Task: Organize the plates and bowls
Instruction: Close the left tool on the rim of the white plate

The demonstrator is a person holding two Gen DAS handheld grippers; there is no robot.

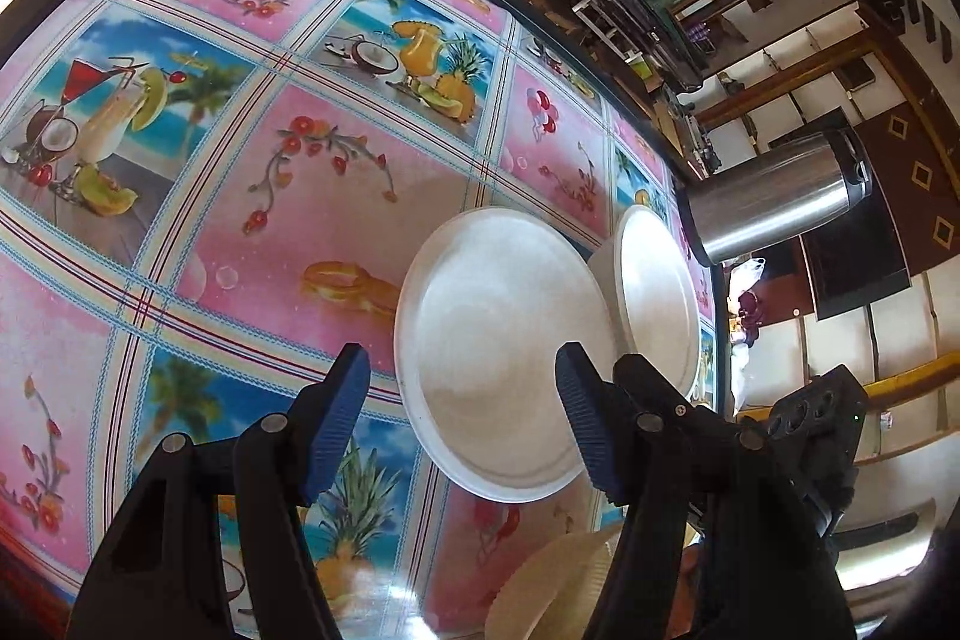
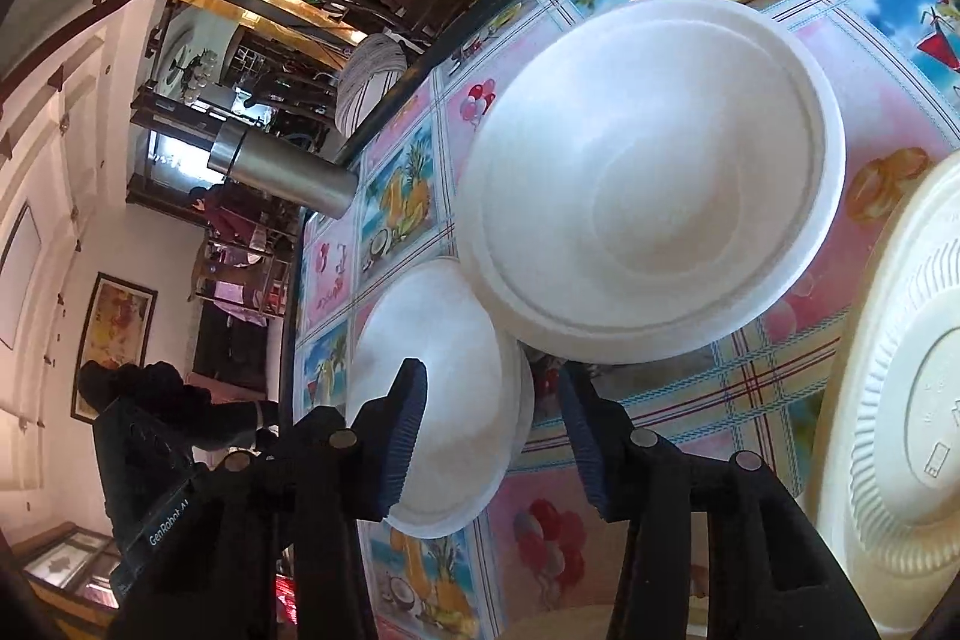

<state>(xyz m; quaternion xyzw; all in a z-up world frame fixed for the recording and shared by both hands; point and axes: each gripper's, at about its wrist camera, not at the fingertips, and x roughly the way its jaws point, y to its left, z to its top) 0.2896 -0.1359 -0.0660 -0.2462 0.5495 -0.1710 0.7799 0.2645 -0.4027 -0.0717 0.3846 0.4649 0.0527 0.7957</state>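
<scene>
Looking down both cams at the desk [image 1: 252, 232] with its loud fruit-and-flower cloth. The white plate [image 1: 504, 358] lies flat, face up, and round as it is there's no long axis to call. Just beside it on the right sits the white bowl [image 1: 654, 292], mouth up, rim touching or almost touching the plate, can't say which. My left claw [image 1: 465, 427] is spread, hanging over the plate's near edge, pads off it. My right claw [image 2: 492, 445] is also spread, with the bowl's [image 2: 444, 400] near rim between the fingers, and I see no pad pressing on it. A ribbed cream paper plate [image 2: 900, 400] sits at the right edge of that view. A steel flask [image 1: 780, 196] stands at the desk's far edge past the bowl.
</scene>
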